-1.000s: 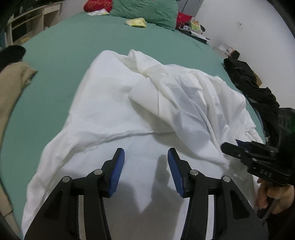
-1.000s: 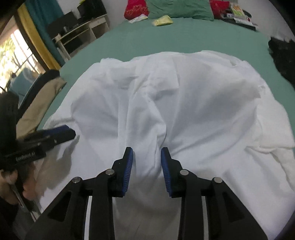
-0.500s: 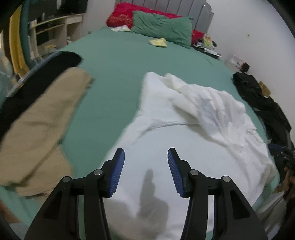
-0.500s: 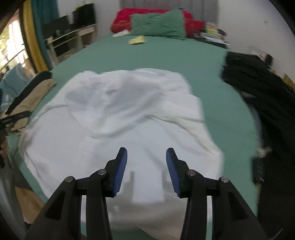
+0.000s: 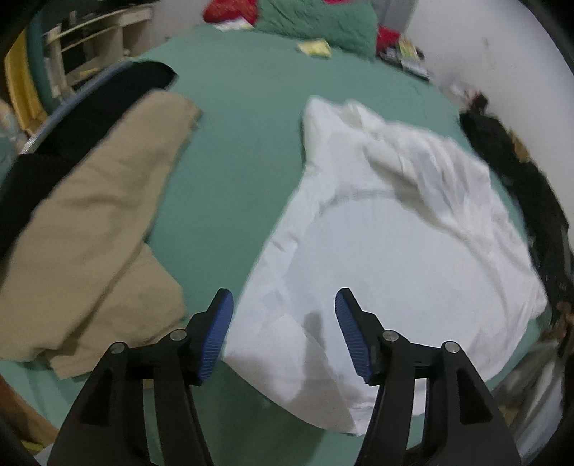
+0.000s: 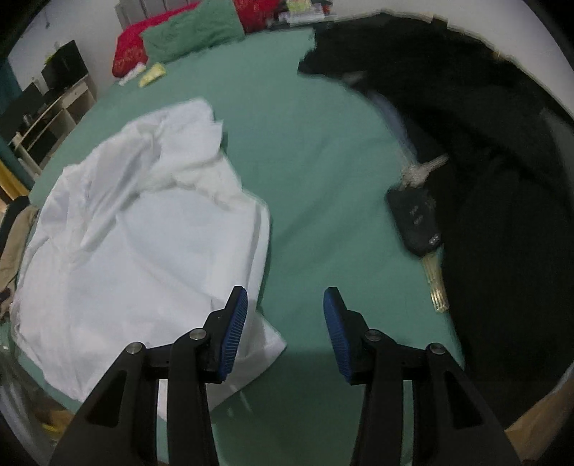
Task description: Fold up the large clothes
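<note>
A large white garment (image 5: 394, 251) lies rumpled on the green bed (image 5: 244, 143); its near part is flat and its far part is bunched. My left gripper (image 5: 283, 315) is open and empty, above the garment's near left corner. In the right wrist view the white garment (image 6: 136, 233) lies to the left. My right gripper (image 6: 285, 315) is open and empty, above the garment's near right corner and bare green sheet (image 6: 315, 186).
A beige garment (image 5: 89, 229) over black cloth (image 5: 82, 118) lies left of the white one. A black clothes pile (image 6: 484, 179), a car key (image 6: 416, 222) and a comb (image 6: 436, 283) lie to the right. Pillows (image 6: 186, 32) are at the headboard, shelves (image 5: 93, 46) at the left.
Both grippers have pulled back and swung outward, the left toward the garment's left edge, the right toward its right edge. Both jaws have opened wider. The garment lies flatter at its near part.
</note>
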`<state>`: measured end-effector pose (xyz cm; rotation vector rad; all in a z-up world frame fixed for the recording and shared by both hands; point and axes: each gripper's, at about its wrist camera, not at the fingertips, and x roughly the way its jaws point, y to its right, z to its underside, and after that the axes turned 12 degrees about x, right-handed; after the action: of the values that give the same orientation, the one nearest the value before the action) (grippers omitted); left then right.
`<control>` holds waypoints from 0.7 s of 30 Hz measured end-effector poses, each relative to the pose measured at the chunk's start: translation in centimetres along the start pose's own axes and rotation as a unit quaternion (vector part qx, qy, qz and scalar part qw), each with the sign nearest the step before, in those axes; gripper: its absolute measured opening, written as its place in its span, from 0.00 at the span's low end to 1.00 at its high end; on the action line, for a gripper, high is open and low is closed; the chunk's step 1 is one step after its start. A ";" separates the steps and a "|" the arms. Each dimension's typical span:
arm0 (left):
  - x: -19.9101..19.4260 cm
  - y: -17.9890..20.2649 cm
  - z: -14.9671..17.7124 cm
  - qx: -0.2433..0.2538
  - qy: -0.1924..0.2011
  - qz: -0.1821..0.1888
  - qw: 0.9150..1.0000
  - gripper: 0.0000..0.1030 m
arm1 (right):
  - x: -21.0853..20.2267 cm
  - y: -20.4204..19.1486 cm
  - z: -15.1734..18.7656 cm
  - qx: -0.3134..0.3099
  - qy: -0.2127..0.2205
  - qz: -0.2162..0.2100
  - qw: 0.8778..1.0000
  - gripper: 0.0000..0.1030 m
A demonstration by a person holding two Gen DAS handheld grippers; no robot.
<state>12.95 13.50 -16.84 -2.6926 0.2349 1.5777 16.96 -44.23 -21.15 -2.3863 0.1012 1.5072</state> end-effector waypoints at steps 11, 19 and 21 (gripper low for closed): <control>0.4 -1.1 2.2 -0.026 -0.083 0.002 0.996 0.44 | 1.4 -1.0 1.7 -0.027 -0.051 -0.016 0.998 0.03; -2.9 -1.4 4.9 -0.049 -0.105 -0.017 0.993 0.29 | -2.3 0.1 2.5 -0.011 -0.066 -0.018 0.998 0.03; -3.1 -1.7 5.1 -0.053 -0.108 -0.020 0.993 0.30 | -3.2 1.0 2.4 0.001 -0.067 -0.020 0.998 0.04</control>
<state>7.23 15.99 -16.76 -2.5536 0.0952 1.9017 13.27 -44.85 -19.49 -2.2643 0.0227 1.6421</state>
